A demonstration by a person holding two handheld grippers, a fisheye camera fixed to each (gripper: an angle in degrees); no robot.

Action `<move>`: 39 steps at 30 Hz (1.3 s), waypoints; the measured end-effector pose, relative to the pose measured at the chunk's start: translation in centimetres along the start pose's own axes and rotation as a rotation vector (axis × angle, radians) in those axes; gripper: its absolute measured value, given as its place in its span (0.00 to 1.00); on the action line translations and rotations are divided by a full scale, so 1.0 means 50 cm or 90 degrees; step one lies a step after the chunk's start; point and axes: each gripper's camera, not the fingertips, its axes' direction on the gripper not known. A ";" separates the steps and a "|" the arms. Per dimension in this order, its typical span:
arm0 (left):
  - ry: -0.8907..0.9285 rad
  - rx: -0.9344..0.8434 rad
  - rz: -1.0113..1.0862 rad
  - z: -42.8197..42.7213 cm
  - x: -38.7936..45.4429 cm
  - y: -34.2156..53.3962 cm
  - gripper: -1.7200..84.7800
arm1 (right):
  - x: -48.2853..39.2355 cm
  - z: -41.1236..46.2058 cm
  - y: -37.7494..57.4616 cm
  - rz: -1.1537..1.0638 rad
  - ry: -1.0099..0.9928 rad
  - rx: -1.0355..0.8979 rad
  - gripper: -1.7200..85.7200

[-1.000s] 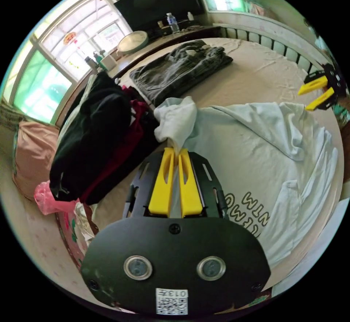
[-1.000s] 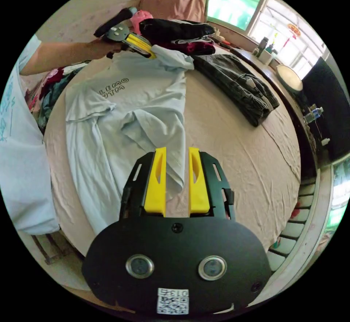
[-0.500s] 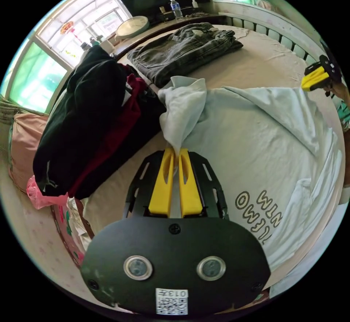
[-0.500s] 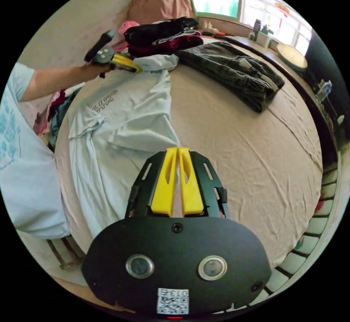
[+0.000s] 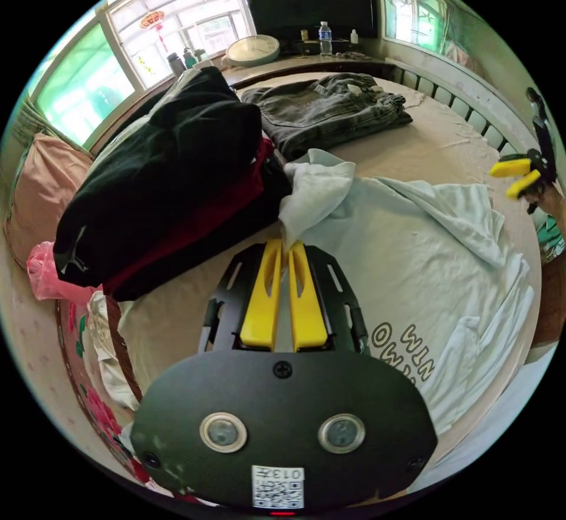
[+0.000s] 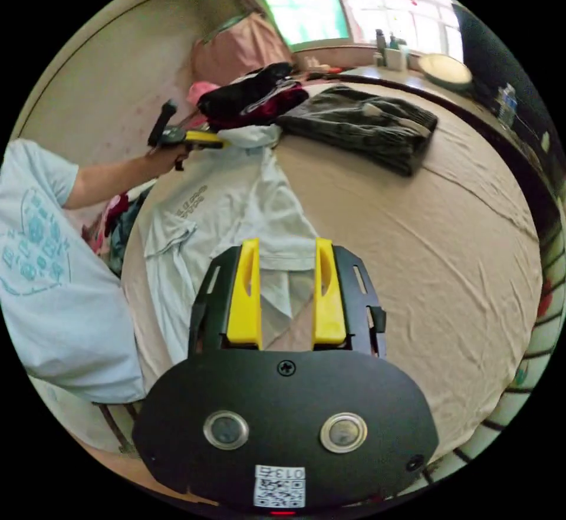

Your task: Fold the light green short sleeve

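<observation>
Left gripper view: the left gripper [image 5: 284,244], two yellow jaws on a black plate, is clenched on a bunched corner of the light green short-sleeve T-shirt with dark outlined lettering [image 5: 413,249], the fabric rising from between the jaw tips. The shirt lies spread on the beige bed sheet [image 5: 436,142], with the pinched corner at its far left, just beside a pile of folded black and dark red garments [image 5: 171,178]. Beyond the shirt rests a folded pair of dark grey jeans [image 5: 330,110]. At the right edge the right gripper [image 5: 519,175] appears with its yellow jaws apart, above the shirt's far side. Right gripper view: the right gripper [image 6: 288,246] stands released, jaws spread, with the near edge of the shirt [image 6: 236,213] lying between and under them on the sheet [image 6: 424,237]; whether the jaws touch the cloth cannot be told. Far left, a person's hand [image 6: 165,157] carries the left gripper [image 6: 218,142], which grasps the shirt's far corner next to the garment pile [image 6: 253,98]; the jeans [image 6: 365,125] lie to the right of it
</observation>
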 end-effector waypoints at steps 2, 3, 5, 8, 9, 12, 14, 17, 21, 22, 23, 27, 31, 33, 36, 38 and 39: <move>-0.011 -0.019 0.016 0.007 -0.002 -0.002 0.03 | -0.084 0.043 -0.021 -0.088 -0.015 -0.040 0.18; -0.015 -0.025 0.018 0.011 -0.002 -0.002 0.03 | -0.131 0.074 -0.026 -0.139 -0.025 -0.064 0.17; -0.010 -0.036 0.018 0.020 -0.009 -0.001 0.03 | -0.177 0.121 -0.028 -0.190 0.011 -0.120 0.15; -0.005 -0.034 0.015 0.021 -0.019 0.000 0.03 | -0.181 0.143 -0.032 -0.197 0.115 -0.143 0.07; -0.004 -0.033 0.015 0.021 -0.021 0.000 0.03 | -0.162 0.123 -0.043 -0.170 0.117 -0.121 0.07; -0.001 -0.032 0.014 0.026 -0.032 0.005 0.03 | -0.088 0.070 -0.083 -0.107 0.077 -0.089 0.06; -0.005 -0.039 0.015 0.033 -0.036 0.007 0.03 | -0.032 0.048 -0.109 -0.075 0.127 -0.089 0.05; -0.009 -0.039 0.009 0.036 -0.046 0.005 0.03 | 0.090 0.023 -0.151 0.024 0.154 -0.080 0.05; 0.020 -0.038 -0.019 0.036 -0.075 0.002 0.03 | 0.267 0.020 -0.154 0.259 0.007 -0.046 0.04; 0.033 -0.035 -0.027 0.030 -0.089 0.004 0.03 | 0.285 0.017 -0.147 0.288 -0.016 -0.036 0.04; 0.026 -0.028 -0.030 0.019 -0.103 0.008 0.04 | 0.305 0.001 -0.134 0.332 -0.022 -0.004 0.04; -0.004 0.009 -0.064 -0.019 -0.155 0.034 0.06 | 0.236 -0.040 -0.139 0.252 0.027 0.060 0.05; -0.005 0.004 -0.064 -0.015 -0.182 0.039 0.08 | 0.118 0.019 -0.171 0.086 0.014 -0.020 0.07; 0.012 0.000 -0.084 -0.009 -0.196 0.031 0.08 | 0.056 0.074 -0.180 -0.010 0.074 -0.083 0.08; 0.077 -0.002 -0.119 0.001 -0.229 0.019 0.09 | 0.040 0.109 -0.190 -0.035 0.155 -0.130 0.10; 0.124 0.058 -0.040 -0.036 -0.216 0.007 0.10 | 0.039 0.097 -0.199 -0.042 0.156 -0.098 0.11; 0.130 0.062 -0.015 -0.043 -0.209 0.004 0.11 | 0.039 0.093 -0.208 -0.049 0.156 -0.095 0.12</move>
